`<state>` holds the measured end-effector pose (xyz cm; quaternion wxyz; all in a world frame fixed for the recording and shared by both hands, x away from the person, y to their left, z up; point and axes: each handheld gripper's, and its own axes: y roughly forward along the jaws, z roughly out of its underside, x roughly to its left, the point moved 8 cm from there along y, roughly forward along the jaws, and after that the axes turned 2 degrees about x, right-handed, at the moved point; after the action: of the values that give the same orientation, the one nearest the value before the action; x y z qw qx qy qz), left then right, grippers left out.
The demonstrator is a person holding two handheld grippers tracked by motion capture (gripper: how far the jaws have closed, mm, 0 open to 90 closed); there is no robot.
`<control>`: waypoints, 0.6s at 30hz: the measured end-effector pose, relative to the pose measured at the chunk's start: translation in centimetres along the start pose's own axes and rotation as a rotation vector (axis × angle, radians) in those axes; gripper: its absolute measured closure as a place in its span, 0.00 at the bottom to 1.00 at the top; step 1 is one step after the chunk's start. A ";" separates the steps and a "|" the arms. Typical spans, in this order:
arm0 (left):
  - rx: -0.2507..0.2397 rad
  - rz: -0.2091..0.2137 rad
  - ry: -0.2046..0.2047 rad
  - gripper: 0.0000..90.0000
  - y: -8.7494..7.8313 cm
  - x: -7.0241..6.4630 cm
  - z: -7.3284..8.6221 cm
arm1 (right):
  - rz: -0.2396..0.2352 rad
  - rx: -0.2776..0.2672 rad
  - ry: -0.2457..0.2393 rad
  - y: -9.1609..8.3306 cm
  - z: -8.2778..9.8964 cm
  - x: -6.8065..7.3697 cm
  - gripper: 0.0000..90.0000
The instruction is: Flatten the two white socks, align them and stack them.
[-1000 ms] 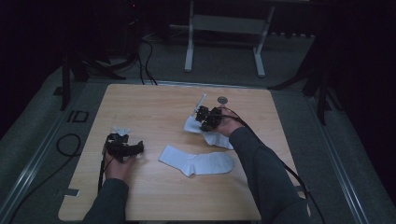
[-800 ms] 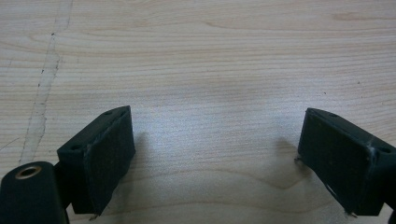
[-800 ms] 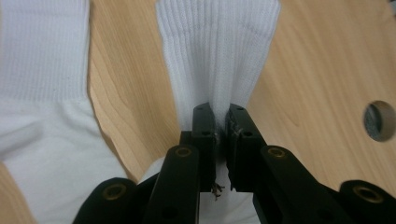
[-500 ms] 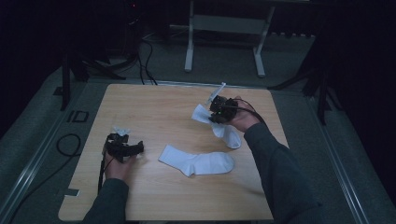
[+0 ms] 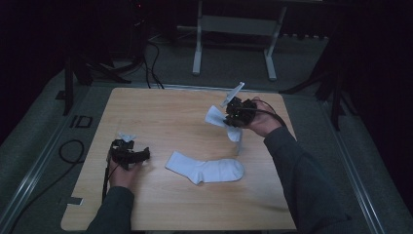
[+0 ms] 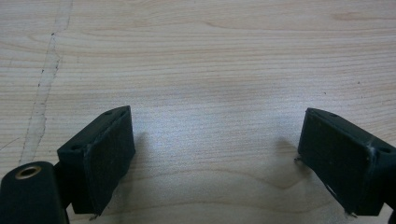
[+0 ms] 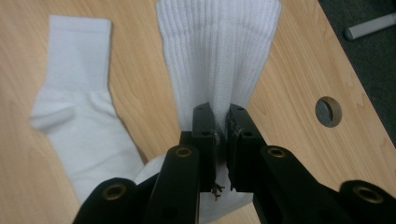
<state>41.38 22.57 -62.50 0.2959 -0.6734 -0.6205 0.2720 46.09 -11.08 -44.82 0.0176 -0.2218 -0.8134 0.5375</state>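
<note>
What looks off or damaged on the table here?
Nothing spilled or torn. The table has a pale scuffed crack line running along its wood in the left gripper view. One sock lies flat; the right tongs hold the other sock pinched.

the left gripper is resting low in the left hand, its fingers standing wide apart with nothing between them. the right gripper is being held up in the right hand, forearm angling in from the lower right, its fingers pinching together on a sock.
</note>
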 end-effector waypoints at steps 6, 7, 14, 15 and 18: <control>0.002 0.000 0.001 0.12 0.0 0.0 0.0 | -0.004 -0.007 -0.008 -1.2 -0.1 0.4 0.92; 0.001 0.000 0.000 0.12 0.0 0.0 0.0 | -0.005 -0.010 -0.012 -1.4 -0.1 0.5 0.92; 0.002 0.000 0.001 0.12 0.0 0.0 0.0 | 0.004 -0.020 -0.051 -2.8 -0.2 1.7 0.92; 0.002 0.000 0.001 0.12 0.0 0.0 0.0 | 0.005 -0.021 -0.056 -3.0 -0.2 1.8 0.92; 0.001 0.000 0.000 0.12 0.0 0.0 0.0 | 0.000 -0.043 -0.063 -4.0 -0.1 2.5 0.92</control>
<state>41.37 22.57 -62.49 0.2964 -0.6733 -0.6201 0.2723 42.48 -11.39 -41.76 -0.0126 -0.2052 -0.8250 0.5264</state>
